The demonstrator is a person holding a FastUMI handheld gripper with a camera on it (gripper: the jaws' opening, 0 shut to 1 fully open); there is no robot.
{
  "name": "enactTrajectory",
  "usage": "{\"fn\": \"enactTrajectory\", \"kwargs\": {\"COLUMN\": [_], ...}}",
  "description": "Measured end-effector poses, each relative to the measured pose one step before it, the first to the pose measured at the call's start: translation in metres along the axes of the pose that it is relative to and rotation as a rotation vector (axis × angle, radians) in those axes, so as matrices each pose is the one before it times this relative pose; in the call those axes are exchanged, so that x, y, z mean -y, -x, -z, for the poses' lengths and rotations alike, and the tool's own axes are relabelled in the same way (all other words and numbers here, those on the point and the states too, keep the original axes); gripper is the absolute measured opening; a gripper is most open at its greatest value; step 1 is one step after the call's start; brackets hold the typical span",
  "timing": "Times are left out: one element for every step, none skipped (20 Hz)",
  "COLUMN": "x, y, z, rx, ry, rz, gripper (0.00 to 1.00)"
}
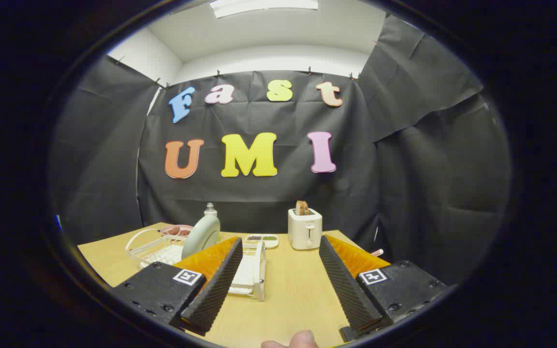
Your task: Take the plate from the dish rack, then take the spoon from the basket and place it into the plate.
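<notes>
Hovering over the table (288, 290), the hand-held gripper (278, 251) is spread wide, gripping nothing; the plate (201, 236) stands upright in the dish rack (155, 249) near the table's far left corner.

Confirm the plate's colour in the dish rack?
Pale grey-green plate, upright in the rack, gripper view; gripper open.

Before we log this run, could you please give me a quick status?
Gripper open, empty, above the table. Plate upright in the rack, ahead by the left finger. Nothing between fingers and plate.
</notes>
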State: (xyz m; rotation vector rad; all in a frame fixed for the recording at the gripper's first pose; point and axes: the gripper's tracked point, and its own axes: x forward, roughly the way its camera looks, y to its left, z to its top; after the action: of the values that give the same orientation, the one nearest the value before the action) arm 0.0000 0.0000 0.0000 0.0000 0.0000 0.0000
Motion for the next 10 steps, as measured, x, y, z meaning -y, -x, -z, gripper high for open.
{"fn": "enactTrajectory", "kwargs": {"x": [0.00035, 0.00079, 0.00033, -0.00024, -0.00058, -0.00059, -0.00035, -0.00097, -0.00091, -0.00154], "y": [-0.00007, 0.00003, 0.00085, -0.00126, 0.00021, 0.00066, -0.00025, 0.00047, -0.00028, -0.00023], "z": [-0.00054, 0.00107, 0.00004, 0.00042, -0.00031, 0.00140, -0.00016, 0.00109, -0.00038, 0.00100], "rx": [0.00044, -0.00126, -0.00304, -0.00222, -0.00324, -0.00246, -0.00192, -0.00114, -0.00039, -0.00161], "ry": [0.00335, 0.00431, 0.00566, 0.00358, 0.00100, -0.00161, -0.00161, -0.00316, -0.00406, -0.00461], "rz": [0.00311, 0.00202, 0.00236, 0.00192, -0.00048, -0.00239, -0.00117, -0.00099, -0.00267, -0.00262], "gripper": [1.00, 1.00, 1.00, 1.00, 1.00, 1.00, 1.00, 1.00, 1.00, 1.00]}}
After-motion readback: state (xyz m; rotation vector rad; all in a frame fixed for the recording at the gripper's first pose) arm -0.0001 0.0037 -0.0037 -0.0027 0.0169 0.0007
